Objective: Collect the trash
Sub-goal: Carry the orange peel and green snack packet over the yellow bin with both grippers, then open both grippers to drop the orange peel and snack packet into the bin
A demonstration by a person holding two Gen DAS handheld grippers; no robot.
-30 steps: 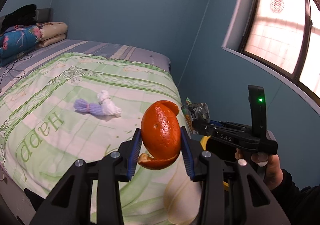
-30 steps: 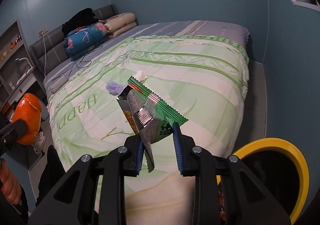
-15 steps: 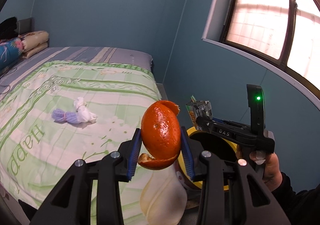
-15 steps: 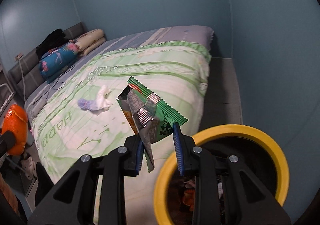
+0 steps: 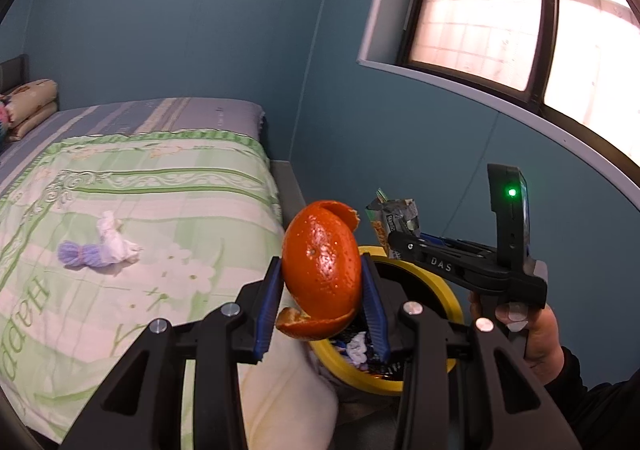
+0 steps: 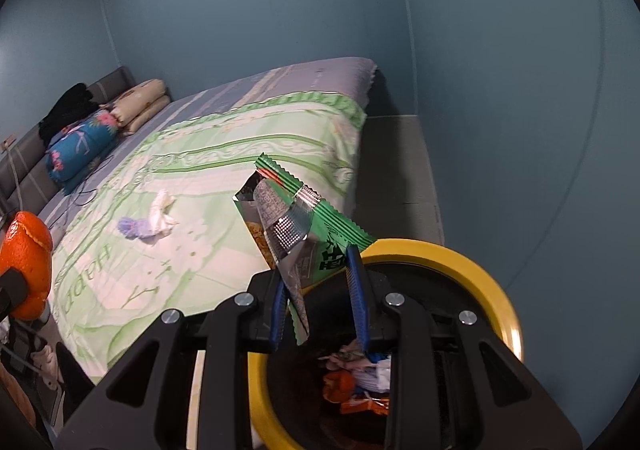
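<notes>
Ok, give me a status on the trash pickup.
Done: the yellow-rimmed bin already holds scraps. In hand: the left gripper clamps an orange peel, and the right gripper holds a green snack wrapper over the bin's mouth; neither is dropped yet. Left: a white tissue wad with a purple bundle on the bed.

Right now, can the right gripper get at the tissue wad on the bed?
Probably not yet. The right gripper is shut on a green snack wrapper above the yellow-rimmed bin; the tissue wad lies uncovered on the bed, well off to its left.
</notes>
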